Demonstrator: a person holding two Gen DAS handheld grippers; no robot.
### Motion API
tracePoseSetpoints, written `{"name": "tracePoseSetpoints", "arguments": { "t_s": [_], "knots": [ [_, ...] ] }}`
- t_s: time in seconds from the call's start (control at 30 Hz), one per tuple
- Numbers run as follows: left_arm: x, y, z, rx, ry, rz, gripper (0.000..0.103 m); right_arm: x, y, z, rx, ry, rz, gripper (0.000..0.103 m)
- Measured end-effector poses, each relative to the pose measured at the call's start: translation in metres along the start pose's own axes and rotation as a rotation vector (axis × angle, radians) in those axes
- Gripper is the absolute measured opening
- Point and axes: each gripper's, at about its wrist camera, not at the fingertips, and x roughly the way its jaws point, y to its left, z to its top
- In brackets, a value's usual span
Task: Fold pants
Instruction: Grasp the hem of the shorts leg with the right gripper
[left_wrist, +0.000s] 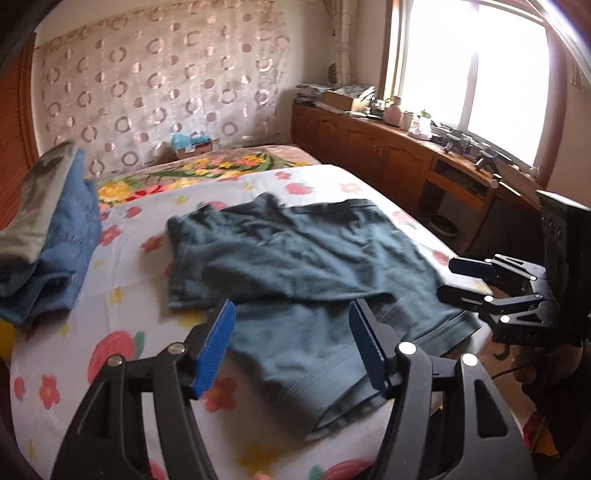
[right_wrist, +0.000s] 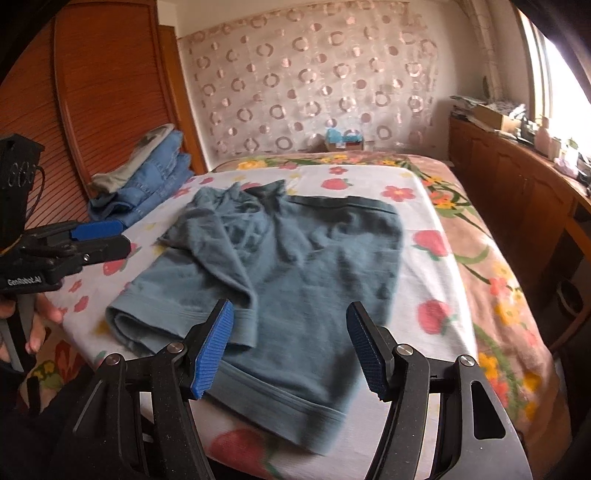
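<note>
Left gripper (left_wrist: 291, 347): jaws parted about halfway, nothing between the pads; they hang just above the near hem of the pants (left_wrist: 295, 266).
Right gripper (right_wrist: 290, 345): jaws likewise about half open, empty, over the ribbed near cuffs.
Pants: teal-grey, folded over on themselves and rumpled, lying mid-bed on the floral sheet (right_wrist: 424, 266), waistband toward the far end.
A hand (right_wrist: 37, 325) grips the left tool at the left edge of the right wrist view.
Left of the pants, well apart: stack of folded blue denim (right_wrist: 155, 184) with a grey garment on top.
Beyond: patterned curtain (right_wrist: 314, 85); wooden cabinets (left_wrist: 369, 144) under the window.
</note>
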Motion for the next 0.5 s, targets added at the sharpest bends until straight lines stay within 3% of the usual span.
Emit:
{"name": "tracePoseSetpoints", "arguments": {
  "t_s": [0.07,0.27,0.5],
  "knots": [
    [-0.001,0.009,-0.007,-0.020,0.008,0.006,0.063,0.007,0.007,0.001,-0.009,0.013,0.028,0.050],
    [0.003,0.024,-0.027,-0.051,0.038,0.024,0.063,0.031,0.023,0.000,-0.034,0.064,0.065,0.035],
    [0.010,0.026,-0.043,-0.068,0.071,0.024,0.063,0.051,0.027,-0.006,-0.036,0.125,0.073,0.029]
  ]
}}
